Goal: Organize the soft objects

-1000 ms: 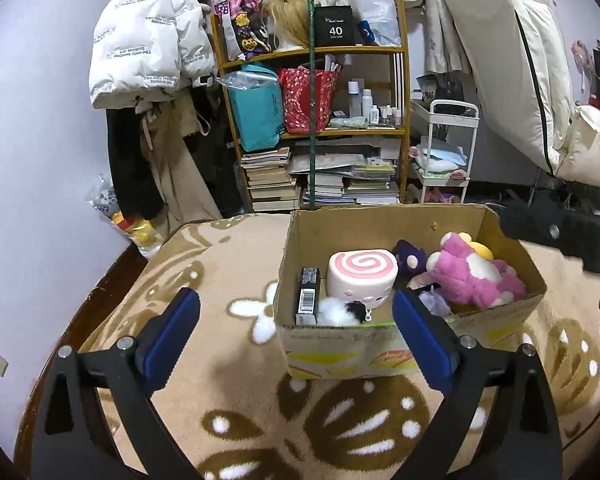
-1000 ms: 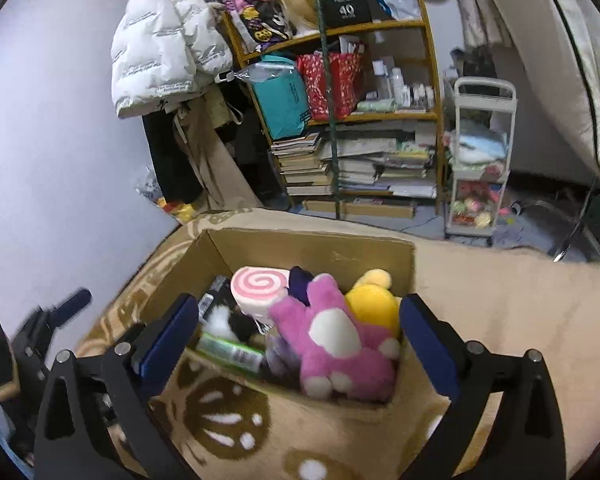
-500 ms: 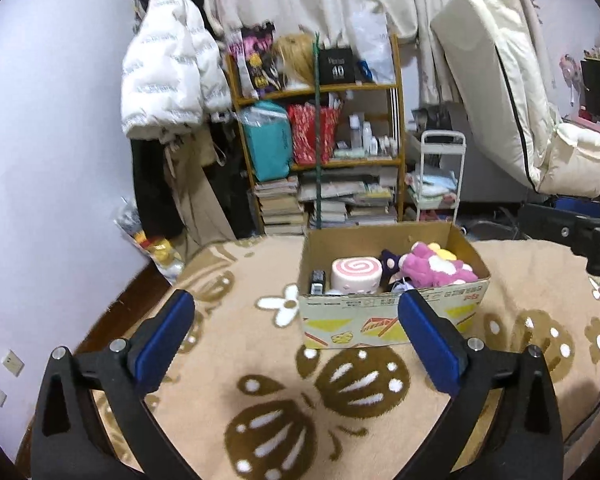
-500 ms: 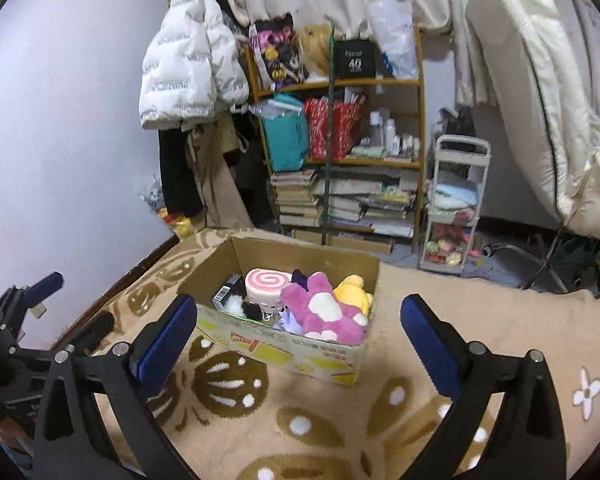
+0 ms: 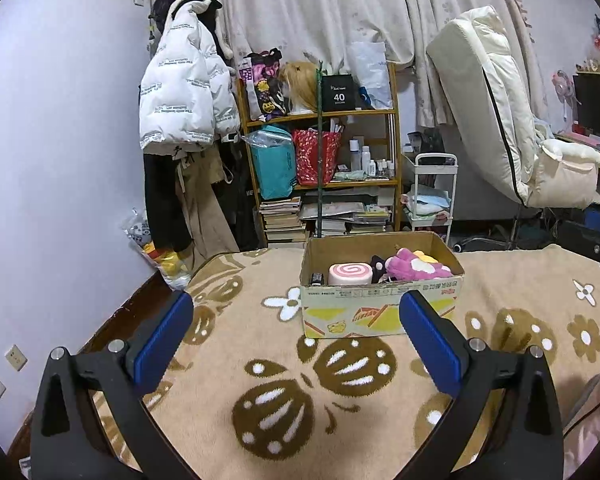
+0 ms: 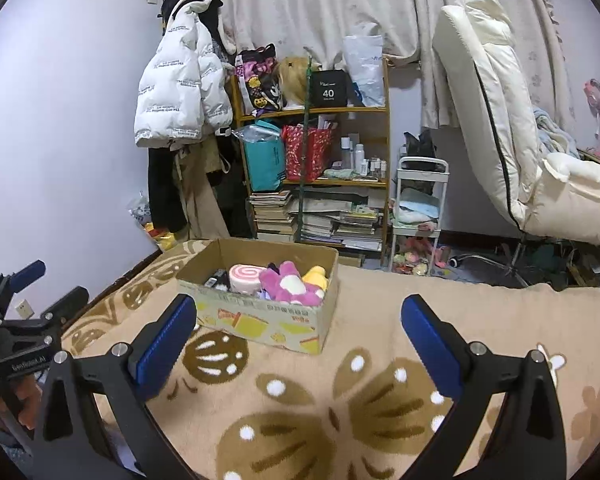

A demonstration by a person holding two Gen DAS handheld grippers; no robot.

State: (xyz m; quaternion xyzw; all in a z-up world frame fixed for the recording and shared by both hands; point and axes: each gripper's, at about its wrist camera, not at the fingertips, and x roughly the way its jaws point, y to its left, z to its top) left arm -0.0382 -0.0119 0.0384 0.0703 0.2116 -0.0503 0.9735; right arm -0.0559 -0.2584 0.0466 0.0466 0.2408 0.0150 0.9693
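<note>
Both grippers, left [image 5: 296, 344] and right [image 6: 298, 344], are hovering released and empty; the left jaws have just been widening. Toys [image 5: 414, 268] are sitting heaped in the box [image 5: 380, 316], so jostling could spill them onto the blanket [image 5: 260, 360].

Tan and brown under me, pink and purple in the box.

My black left gripper [image 5: 296, 334] and black right gripper [image 6: 298, 336] carry blue pads on their jaws. The beige fleece blanket [image 5: 228, 344] shows dark brown butterflies with white dots and white flowers. The brown cardboard box [image 5: 380, 312], printed yellow and orange, holds a pink-and-white swirl roll cushion [image 5: 350, 274], a magenta plush toy with white patches [image 5: 414, 268] and a yellow plush toy [image 6: 317, 274].
</note>
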